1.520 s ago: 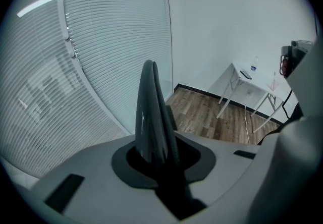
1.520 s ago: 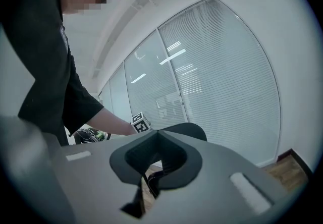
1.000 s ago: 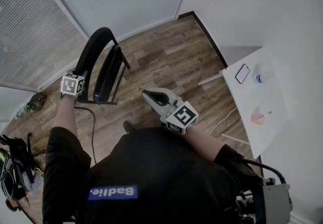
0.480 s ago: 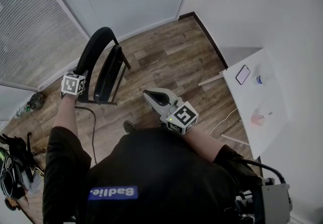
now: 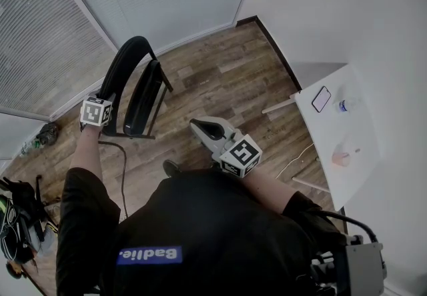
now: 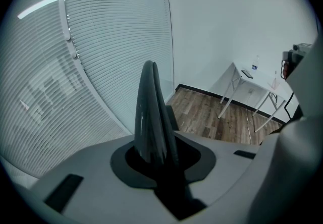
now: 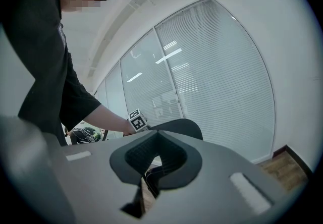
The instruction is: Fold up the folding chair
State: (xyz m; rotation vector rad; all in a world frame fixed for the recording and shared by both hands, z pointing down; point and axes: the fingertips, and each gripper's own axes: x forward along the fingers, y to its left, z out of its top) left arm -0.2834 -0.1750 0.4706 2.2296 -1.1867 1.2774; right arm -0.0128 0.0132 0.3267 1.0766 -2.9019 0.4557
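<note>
1. Left gripper (image 6: 153, 157): jaws are clenched on the chair (image 6: 150, 99). In its own view the black back edge stands straight up out of the jaw slot, dead centre of the frame, tapering away from the camera.
2. Right gripper (image 7: 154, 162): let go, with the ribbed pads (image 7: 140, 156) spread in a V and nothing between them. The chair is well apart from it. You just see the curved backrest (image 7: 176, 127) over the top of the gripper, mid-frame, plus a dark bit of chair through the gap lower down.
3. In that same view, the left gripper sits right against the left end of the backrest.
4. Head view: the chair is in the upper left of the frame, standing on the wood floor (image 5: 220, 81), with the seat (image 5: 143, 96) tipped up close to the back. The left gripper touches its lower-left edge. The right one hangs near the centre, pointed toward the chair, with bare floor between.
5. Blinds (image 5: 40, 41) run along the upper left behind the chair. A white table (image 5: 333, 135) is at the right edge, with a phone (image 5: 321, 97) and a bottle (image 5: 341, 104) on it.
</note>
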